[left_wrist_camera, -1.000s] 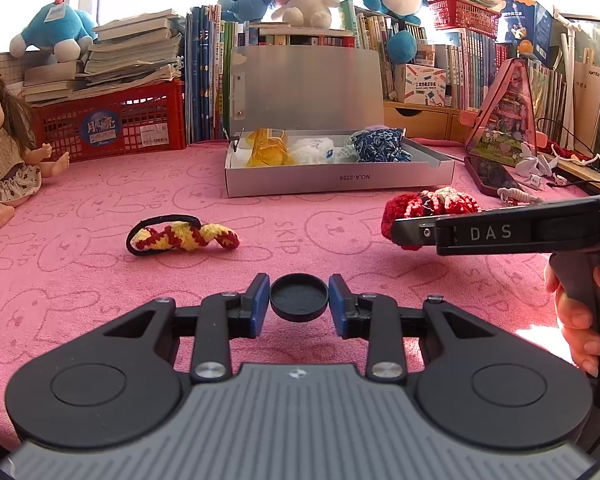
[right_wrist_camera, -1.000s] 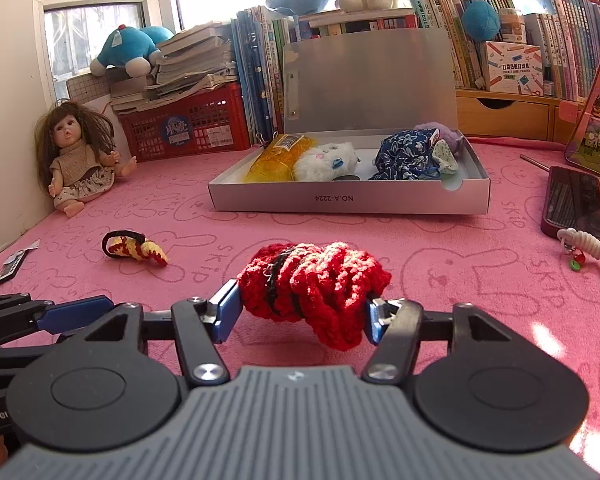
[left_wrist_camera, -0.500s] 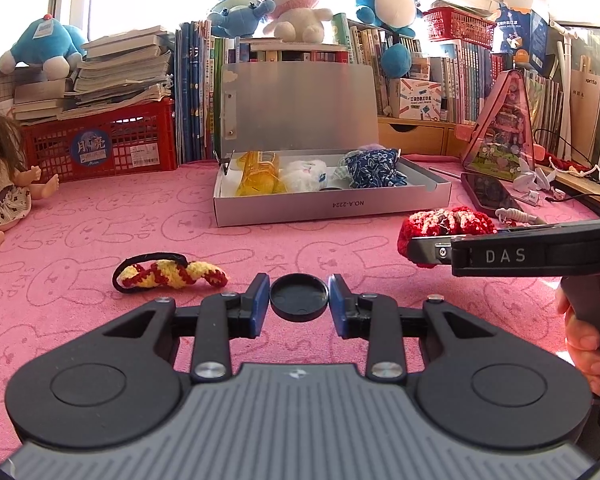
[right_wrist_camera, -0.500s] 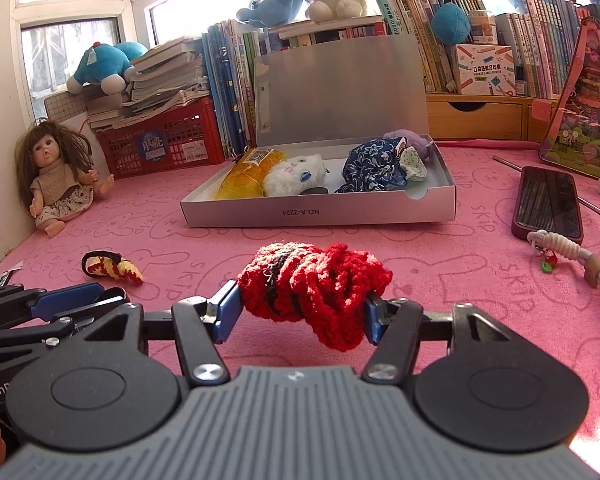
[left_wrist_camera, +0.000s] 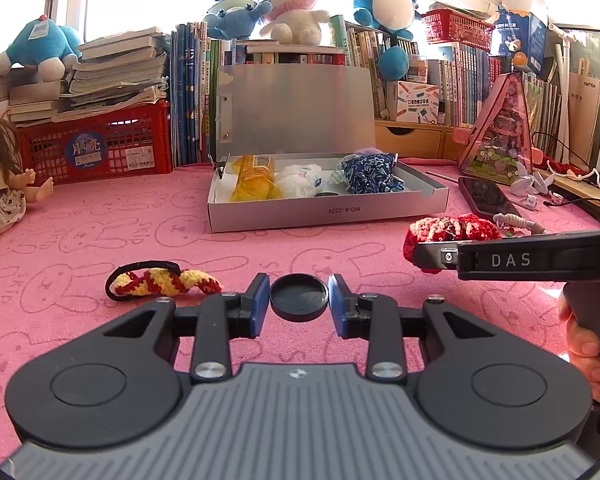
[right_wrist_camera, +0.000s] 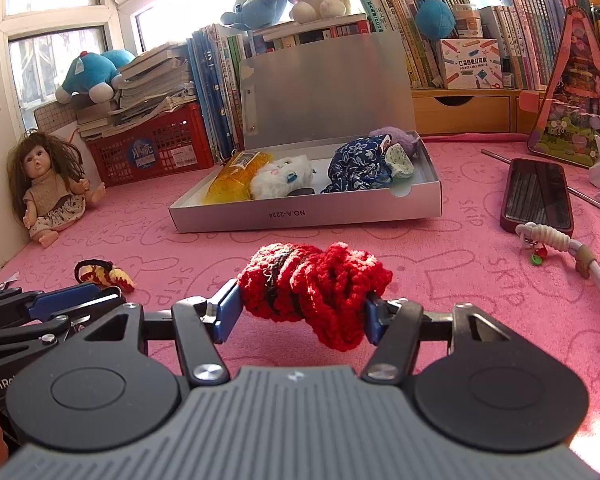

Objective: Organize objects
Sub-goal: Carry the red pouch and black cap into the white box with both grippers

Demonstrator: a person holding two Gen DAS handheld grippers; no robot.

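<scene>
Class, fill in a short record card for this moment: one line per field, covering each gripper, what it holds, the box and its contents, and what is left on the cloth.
left gripper: shut on black round lid
right gripper: shut on red crochet piece, lifted off the pink cloth
white box: open, lid upright
box contents: yellow packet, white plush, blue floral fabric
left on cloth: red-and-yellow crochet scrunchie, phone, doll

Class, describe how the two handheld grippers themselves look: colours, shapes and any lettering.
Each gripper, left gripper and right gripper, has a ribbed grey body, two round black discs, black linkage arms with silver screws, and flat blue fingers. Seen side-on, the right one reads "DAS" in white; a bare hand grips its black handle.
</scene>
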